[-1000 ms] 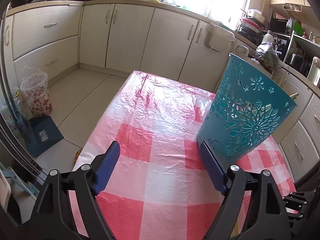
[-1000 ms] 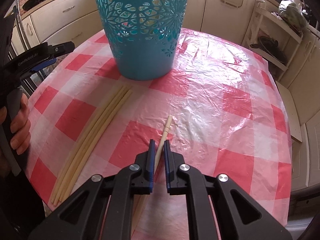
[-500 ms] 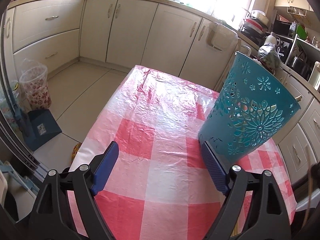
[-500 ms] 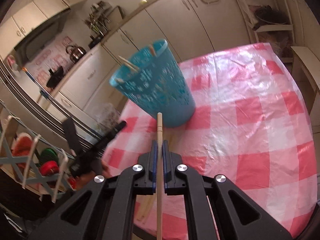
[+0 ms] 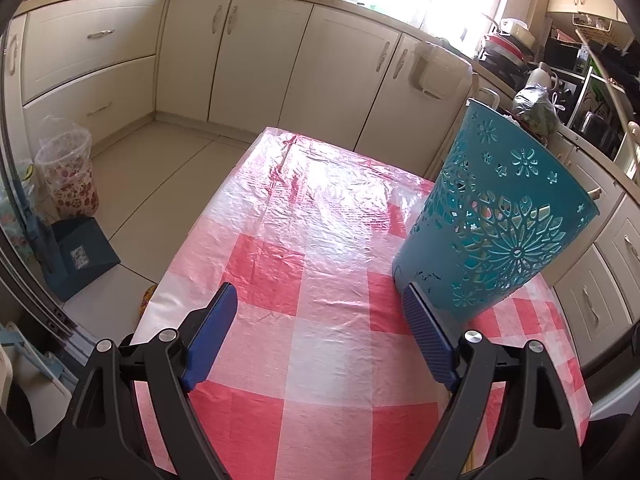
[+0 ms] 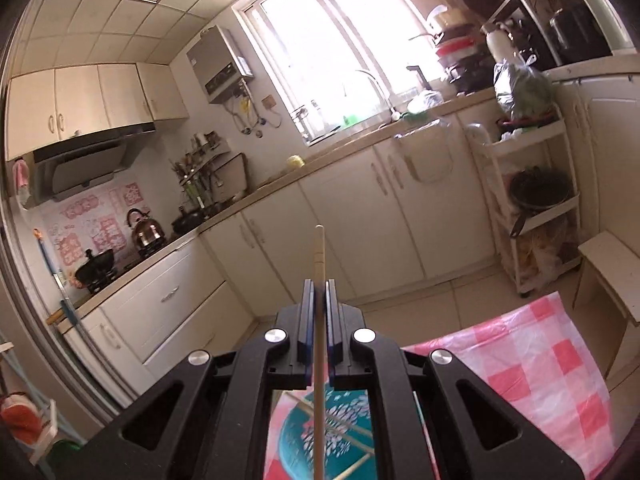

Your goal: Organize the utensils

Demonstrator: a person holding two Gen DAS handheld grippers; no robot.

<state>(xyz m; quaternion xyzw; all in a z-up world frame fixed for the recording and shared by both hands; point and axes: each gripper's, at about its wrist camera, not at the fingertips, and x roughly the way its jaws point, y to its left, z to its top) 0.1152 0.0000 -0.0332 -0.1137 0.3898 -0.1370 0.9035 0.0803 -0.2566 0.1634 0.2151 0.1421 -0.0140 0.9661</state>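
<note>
A teal cut-out basket (image 5: 496, 220) stands on the red-checked tablecloth (image 5: 320, 264). My left gripper (image 5: 320, 316) is open and empty just above the cloth, its right finger close beside the basket's base. My right gripper (image 6: 319, 292) is shut on a wooden chopstick (image 6: 319, 256) and is lifted and tilted up, with the chopstick's lower end pointing down at the basket's open top (image 6: 340, 436), where other chopsticks lie inside. One chopstick tip (image 5: 595, 192) pokes over the basket rim in the left wrist view.
Cream kitchen cabinets (image 5: 256, 52) run along the far walls. A patterned bin (image 5: 68, 176) and a blue dustpan (image 5: 80, 256) stand on the floor left of the table. A white shelf rack (image 6: 532, 208) stands at the right.
My right gripper closed on the chopstick, lifted it off the table and swung it upright over the basket. My left gripper stayed open and shifted only slightly.
</note>
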